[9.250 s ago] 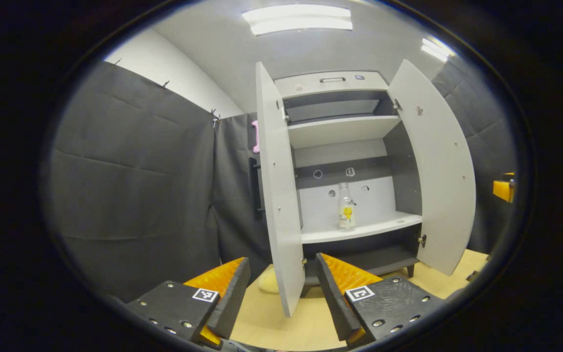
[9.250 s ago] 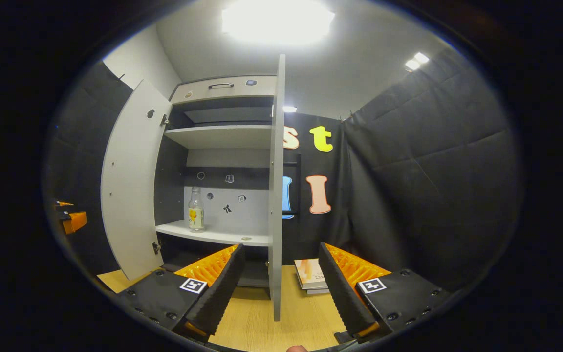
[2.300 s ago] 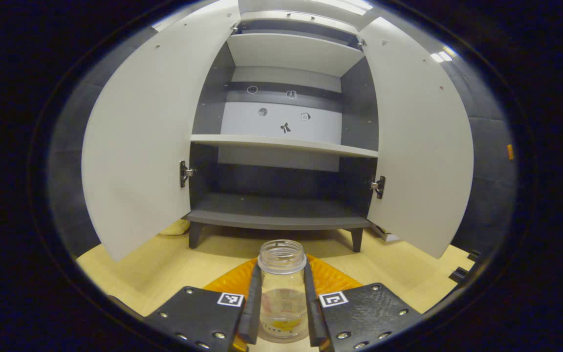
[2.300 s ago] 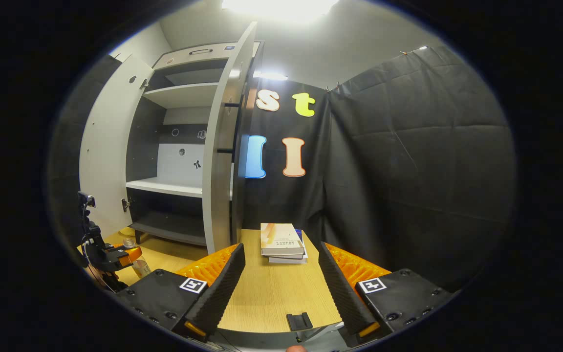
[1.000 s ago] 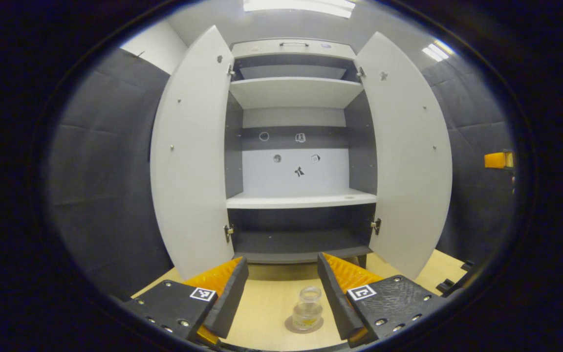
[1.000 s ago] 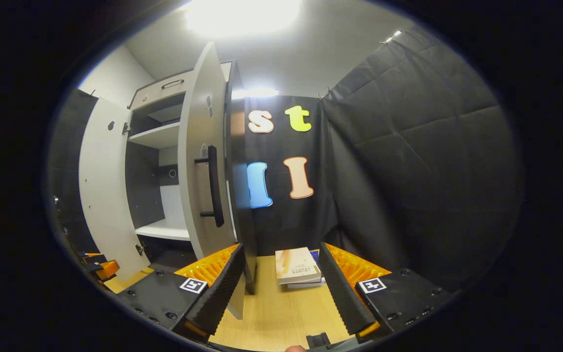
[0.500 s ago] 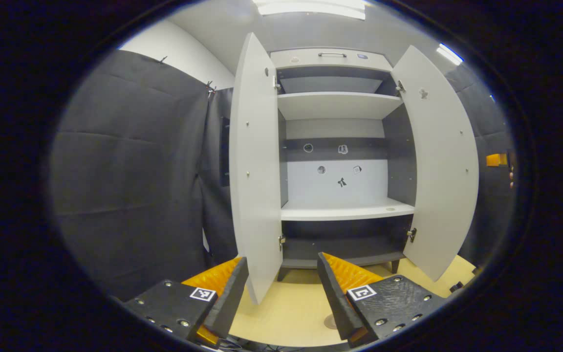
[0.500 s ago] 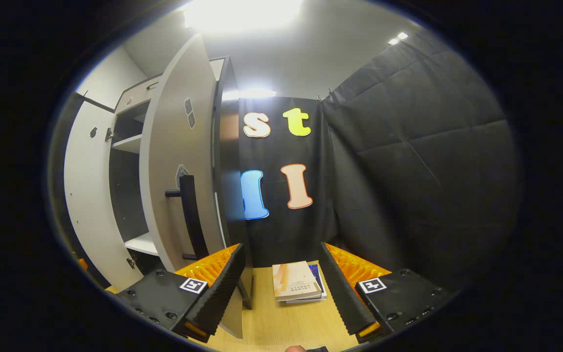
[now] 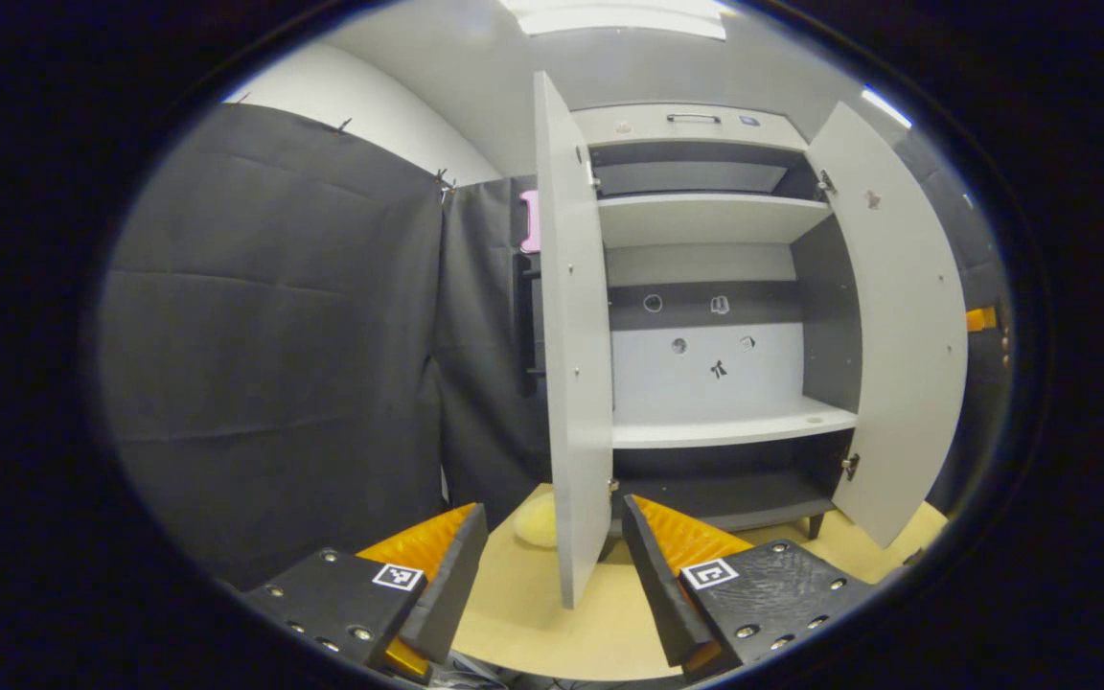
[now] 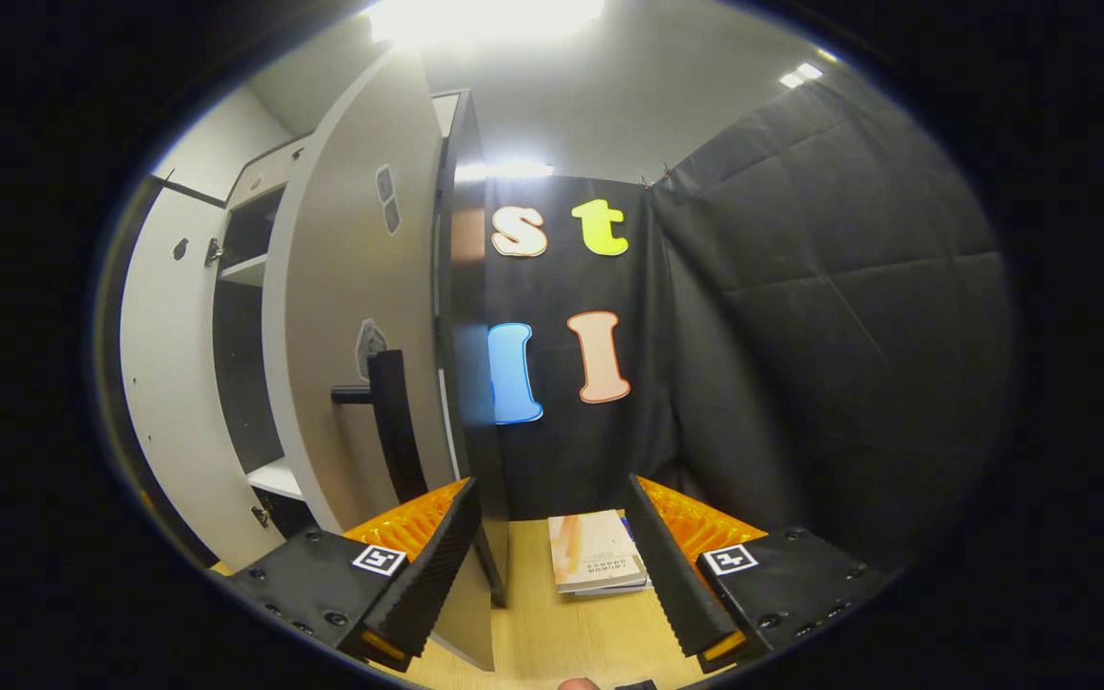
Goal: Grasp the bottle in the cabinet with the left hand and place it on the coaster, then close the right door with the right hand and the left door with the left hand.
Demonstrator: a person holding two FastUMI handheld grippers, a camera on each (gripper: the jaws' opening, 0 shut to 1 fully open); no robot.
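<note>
— Where do the cabinet doors stand?
— Both hang open. In the left gripper view the left door is seen nearly edge-on, its lower corner between the fingers of the left gripper, and the right door swings out on the far side. The middle shelf is bare.
— And the bottle and coaster?
— I can't find either in these views.
— The grippers?
— The left gripper is spread wide with nothing between its fingers. The right gripper is likewise released, just beside the right door's outer face, near its dark handle.
— Anything else?
— A stack of books lies on the tabletop by the black cloth wall, and something pale yellow rests by the cabinet's left foot.
</note>
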